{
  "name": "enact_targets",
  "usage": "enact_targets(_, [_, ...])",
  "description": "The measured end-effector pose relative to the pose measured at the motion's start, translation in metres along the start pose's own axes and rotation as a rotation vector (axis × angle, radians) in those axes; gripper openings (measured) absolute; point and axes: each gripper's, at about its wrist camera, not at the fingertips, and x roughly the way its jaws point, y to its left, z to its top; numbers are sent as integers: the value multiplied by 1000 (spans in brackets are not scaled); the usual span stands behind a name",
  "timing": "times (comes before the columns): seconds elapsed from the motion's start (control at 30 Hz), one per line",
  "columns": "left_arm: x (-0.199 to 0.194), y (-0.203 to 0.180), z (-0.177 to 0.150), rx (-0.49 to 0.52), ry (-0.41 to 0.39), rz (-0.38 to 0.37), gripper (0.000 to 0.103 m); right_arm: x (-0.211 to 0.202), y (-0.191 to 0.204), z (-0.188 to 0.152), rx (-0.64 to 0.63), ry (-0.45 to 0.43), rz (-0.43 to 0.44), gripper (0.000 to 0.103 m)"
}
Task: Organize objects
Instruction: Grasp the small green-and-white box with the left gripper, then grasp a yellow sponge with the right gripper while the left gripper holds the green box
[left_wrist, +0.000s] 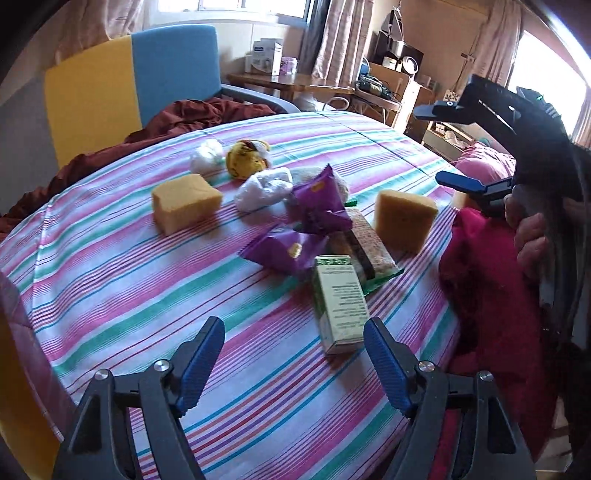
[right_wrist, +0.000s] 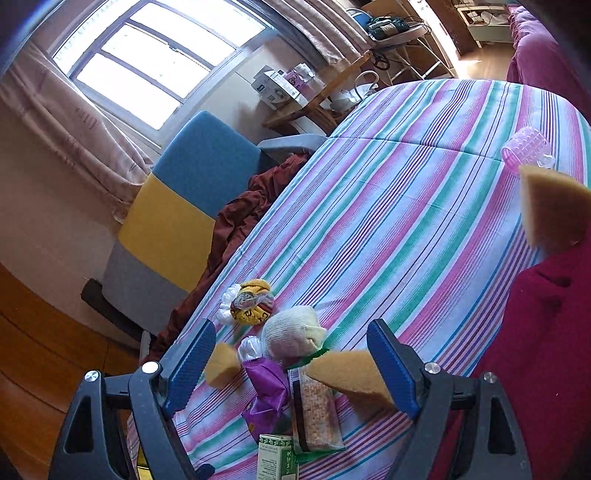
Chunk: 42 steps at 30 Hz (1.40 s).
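A pile of objects lies on the striped tablecloth (left_wrist: 110, 288): two yellow sponges (left_wrist: 186, 206) (left_wrist: 404, 218), two purple packets (left_wrist: 321, 201) (left_wrist: 288, 251), a cereal bar pack (left_wrist: 369, 251), white plastic bags (left_wrist: 264, 188) and a yellow cloth ball (left_wrist: 245, 157). My left gripper (left_wrist: 294, 328) hangs open low over the cloth, and a green-white carton (left_wrist: 340, 302) lies just inside its right finger. My right gripper (right_wrist: 291, 332) is open above the pile, holding nothing; in the left wrist view the right gripper (left_wrist: 436, 146) hovers at the right. A sock ball (right_wrist: 291, 334) sits by the cereal bar pack (right_wrist: 316, 417).
A third sponge (right_wrist: 550, 206) and a pink hair roller (right_wrist: 526, 149) lie apart near the table's right side. Magenta fabric (left_wrist: 480, 277) drapes the near right edge. A blue and yellow chair (left_wrist: 129, 85) with maroon cloth (left_wrist: 184, 118) stands behind the table. A hand (left_wrist: 528, 236) grips the right tool.
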Motion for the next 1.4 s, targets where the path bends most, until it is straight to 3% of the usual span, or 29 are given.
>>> enact_targets(0.2, [49,-15,19,1,80,-19,77,1,-3,0,6,13,-11,85])
enact_targets(0.27, [62,-13,19,-15,104,-25,64,2,-3,0,7,16,-23,85])
enact_targets(0.3, [64,-12,19,-20,91,-13,54,3,-4,1,6,21,-26,85])
enact_targets(0.33, [62,-11,18,-19,68,-8,35,5,-4,1,7,27,-35,86])
enact_targets(0.37, [60,-9,17,-22,65,-32,31,6,-4,1,6,32,-44,86])
enact_targets(0.43, [52,-3,11,-39,47,-52,30,8,-4,1,4,43,-60,86])
enact_targets(0.73, [11,39,-43,-128,-64,75,30,23,-3,-2,-24,104,-229,86])
enact_targets(0.93, [20,31,-45,-81,-93,116,32,34,-1,-5,-65,156,-344,86])
enact_targets(1.13, [19,36,-46,-87,-106,89,32,43,3,-9,-108,199,-425,88])
enact_targets(1.4, [20,37,-46,-92,-99,79,32,50,5,-13,-139,239,-464,89])
